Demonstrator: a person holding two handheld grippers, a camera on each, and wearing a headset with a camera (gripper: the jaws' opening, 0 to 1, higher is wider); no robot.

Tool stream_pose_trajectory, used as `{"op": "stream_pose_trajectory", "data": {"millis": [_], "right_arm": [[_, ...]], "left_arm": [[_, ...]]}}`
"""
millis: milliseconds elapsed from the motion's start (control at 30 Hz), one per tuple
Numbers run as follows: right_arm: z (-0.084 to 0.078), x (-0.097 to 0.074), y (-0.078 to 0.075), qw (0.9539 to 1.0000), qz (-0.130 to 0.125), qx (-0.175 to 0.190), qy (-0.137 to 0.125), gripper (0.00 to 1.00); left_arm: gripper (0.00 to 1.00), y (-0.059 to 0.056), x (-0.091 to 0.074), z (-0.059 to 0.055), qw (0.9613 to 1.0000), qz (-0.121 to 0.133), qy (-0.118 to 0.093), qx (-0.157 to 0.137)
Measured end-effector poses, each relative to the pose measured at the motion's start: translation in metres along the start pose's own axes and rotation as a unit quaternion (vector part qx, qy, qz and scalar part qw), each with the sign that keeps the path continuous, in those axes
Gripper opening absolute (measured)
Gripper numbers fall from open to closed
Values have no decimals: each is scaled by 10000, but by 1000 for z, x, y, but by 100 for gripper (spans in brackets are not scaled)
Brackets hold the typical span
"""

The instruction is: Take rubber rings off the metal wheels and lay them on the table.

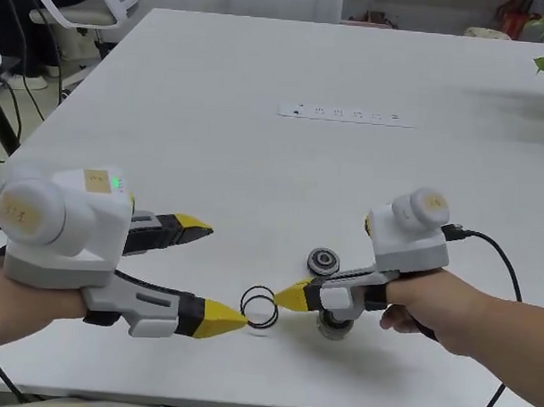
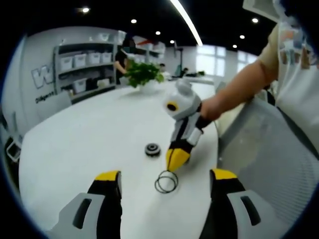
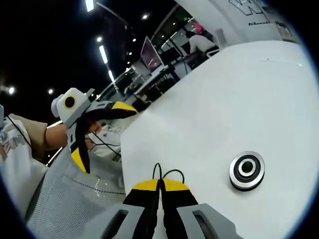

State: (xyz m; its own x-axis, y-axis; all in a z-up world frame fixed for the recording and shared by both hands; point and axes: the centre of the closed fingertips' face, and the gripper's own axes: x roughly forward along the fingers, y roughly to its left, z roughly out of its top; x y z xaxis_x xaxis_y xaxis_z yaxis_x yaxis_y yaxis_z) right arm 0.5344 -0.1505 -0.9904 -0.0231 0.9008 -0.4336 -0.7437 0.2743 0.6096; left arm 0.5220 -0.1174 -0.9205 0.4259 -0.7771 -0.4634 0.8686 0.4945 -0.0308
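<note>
The right hand-held gripper [image 3: 159,185] has its yellow-tipped jaws pressed together, clamped on the edge of the thin black rubber rings [image 1: 259,308]. The rings show as two overlapping loops lying flat on the white surface [image 1: 212,121]. They lie near the metal wheel [image 1: 324,260], on its near-left side as seen from the head view, and apart from it.

The wheel lies flat on the surface, bare metal around a dark centre, and touches neither hand-held gripper. A second wheel [image 1: 333,328] sits nearer the person than the first, partly hidden under the right hand-held gripper's body.

The left hand-held gripper [image 2: 165,175] is farther left of the metal wheel than the rings are. Its jaws are spread wide apart with nothing between them, and they point toward the rings without touching them. A person's hand grips each tool.

Well beyond the metal wheel, a white power strip [image 1: 347,113] lies on the surface, and a green plant [image 2: 142,73] stands at the far edge.
</note>
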Motion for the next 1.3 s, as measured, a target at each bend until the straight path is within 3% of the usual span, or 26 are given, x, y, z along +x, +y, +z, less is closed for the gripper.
{"op": "stream_pose_trajectory", "data": {"millis": [533, 1300], "right_arm": [[-8, 6, -17, 9995, -241, 57, 205, 0], [-10, 6, -27, 9985, -482, -53, 234, 0]], "left_arm": [[73, 2, -3, -7, 10000, 29, 76, -28], [72, -2, 1, -10, 9998, -47, 169, -47]]}}
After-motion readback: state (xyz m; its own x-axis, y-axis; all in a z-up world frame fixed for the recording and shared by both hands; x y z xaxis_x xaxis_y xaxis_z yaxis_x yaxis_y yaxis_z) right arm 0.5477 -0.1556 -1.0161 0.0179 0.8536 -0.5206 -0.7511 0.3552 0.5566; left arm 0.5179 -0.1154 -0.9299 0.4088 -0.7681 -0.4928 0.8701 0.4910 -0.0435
